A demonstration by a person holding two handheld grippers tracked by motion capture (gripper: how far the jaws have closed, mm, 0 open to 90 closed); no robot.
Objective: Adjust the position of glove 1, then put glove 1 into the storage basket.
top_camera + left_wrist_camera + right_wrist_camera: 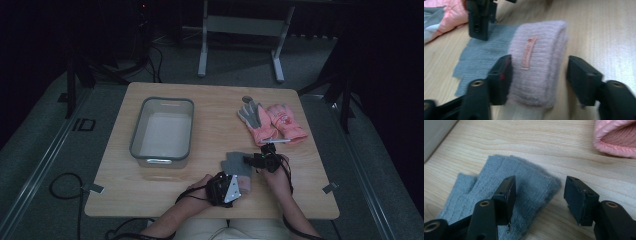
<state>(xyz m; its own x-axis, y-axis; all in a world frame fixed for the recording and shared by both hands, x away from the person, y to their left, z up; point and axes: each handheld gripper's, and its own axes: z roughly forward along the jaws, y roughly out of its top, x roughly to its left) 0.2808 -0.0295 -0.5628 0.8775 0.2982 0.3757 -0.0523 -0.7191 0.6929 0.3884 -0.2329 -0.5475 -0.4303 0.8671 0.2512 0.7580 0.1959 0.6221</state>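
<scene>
Near the counter's (150,190) front edge, a grey knit glove (236,162) is lying flat. Left tongs (539,72) are straddling its pink cuff (541,62), released; right tongs (539,192) are hovering released over its fingers.

Each forearm comes in bare, with no sleeve showing, and a thin black cable trails back along it from the tool in the hand. The left gripper (226,188) is a black block topped by a grey three-cornered plate. The right gripper (265,159) is all black. Their fingers (500,78) are squared black blocks on black arms, each arm set with a brass-coloured screw.
</scene>
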